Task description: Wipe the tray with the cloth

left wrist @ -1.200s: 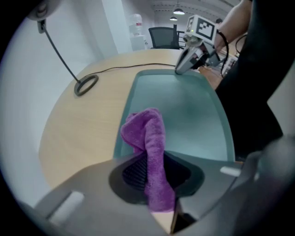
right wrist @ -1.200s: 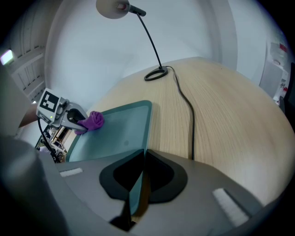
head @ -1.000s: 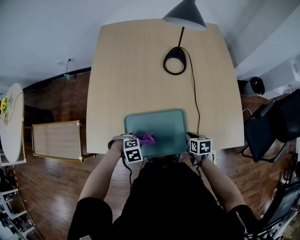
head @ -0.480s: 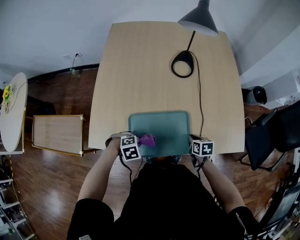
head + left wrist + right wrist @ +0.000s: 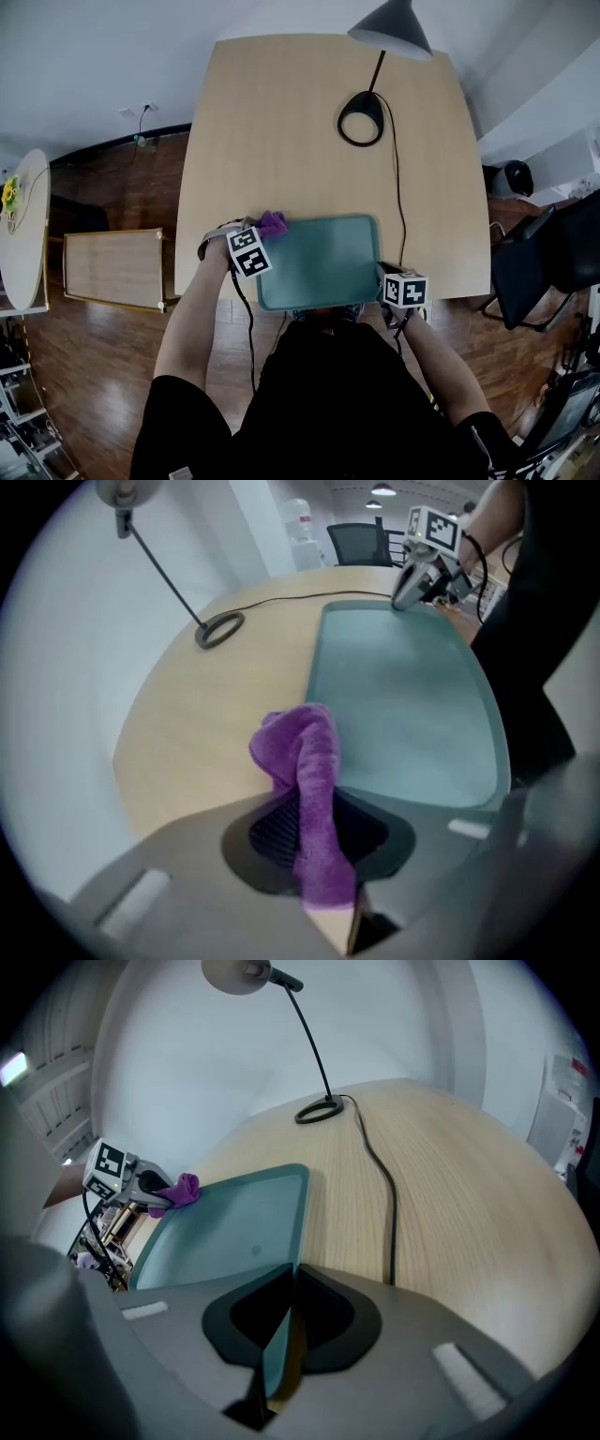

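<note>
A teal tray point(image 5: 323, 262) lies at the near edge of the wooden table. My left gripper point(image 5: 262, 236) is shut on a purple cloth point(image 5: 273, 223) at the tray's far left corner. In the left gripper view the cloth point(image 5: 302, 761) runs up between the jaws of the left gripper point(image 5: 314, 834), its end over the tray's point(image 5: 403, 705) edge and the wood beside it. My right gripper point(image 5: 387, 277) is shut on the tray's near right rim. In the right gripper view that rim stands between the jaws of the right gripper point(image 5: 284, 1326), with the tray point(image 5: 225, 1227) and cloth point(image 5: 180, 1189) beyond.
A black desk lamp stands at the table's far side, its round base point(image 5: 361, 119) and its cable point(image 5: 395, 178) running down past the tray's right side. Bare wood point(image 5: 281, 131) lies beyond the tray. A dark chair point(image 5: 553, 253) is at the right.
My left gripper has carried the cloth from the tray's near left part across to its far left corner. The right gripper has kept its hold on the rim.
</note>
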`<state>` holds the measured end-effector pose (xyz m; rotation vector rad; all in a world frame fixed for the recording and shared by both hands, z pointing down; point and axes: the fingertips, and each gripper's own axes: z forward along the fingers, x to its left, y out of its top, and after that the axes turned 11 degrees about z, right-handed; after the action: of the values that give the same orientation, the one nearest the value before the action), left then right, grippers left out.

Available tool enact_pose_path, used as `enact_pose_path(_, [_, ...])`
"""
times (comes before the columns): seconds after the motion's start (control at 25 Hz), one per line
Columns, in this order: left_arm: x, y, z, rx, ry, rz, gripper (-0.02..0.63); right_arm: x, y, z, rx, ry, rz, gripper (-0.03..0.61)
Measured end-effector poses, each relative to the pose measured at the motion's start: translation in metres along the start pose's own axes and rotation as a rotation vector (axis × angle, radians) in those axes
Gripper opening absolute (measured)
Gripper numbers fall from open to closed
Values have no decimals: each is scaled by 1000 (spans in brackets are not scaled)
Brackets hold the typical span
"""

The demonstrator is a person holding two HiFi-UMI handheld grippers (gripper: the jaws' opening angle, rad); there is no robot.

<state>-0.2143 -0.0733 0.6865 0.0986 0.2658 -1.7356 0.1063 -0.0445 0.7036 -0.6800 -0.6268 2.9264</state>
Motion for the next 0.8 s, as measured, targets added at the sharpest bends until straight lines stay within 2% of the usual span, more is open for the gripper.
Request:
enact_pose_path(0.08, [-19,5,-5,-21,-18,-11,104,-1,0,0,-2,1,0,23])
enact_pose_path(0.28, [-95,9,-17,-21,-66,88,104,0,-2,-1,-5,5,-1,23])
enact_pose_path(0.48, [-158,17,-28,-25,-98,114,104,0,-2,1,3,10,-7,23])
enact_pose_path(0.64, [-187,19,-34,-14,-91,196,104,-2,0,1,4,13,-9,23])
enact_pose_path(0.8, [-191,19,-33,7,-41,262,104,-3,0,1,11,11,-6,23])
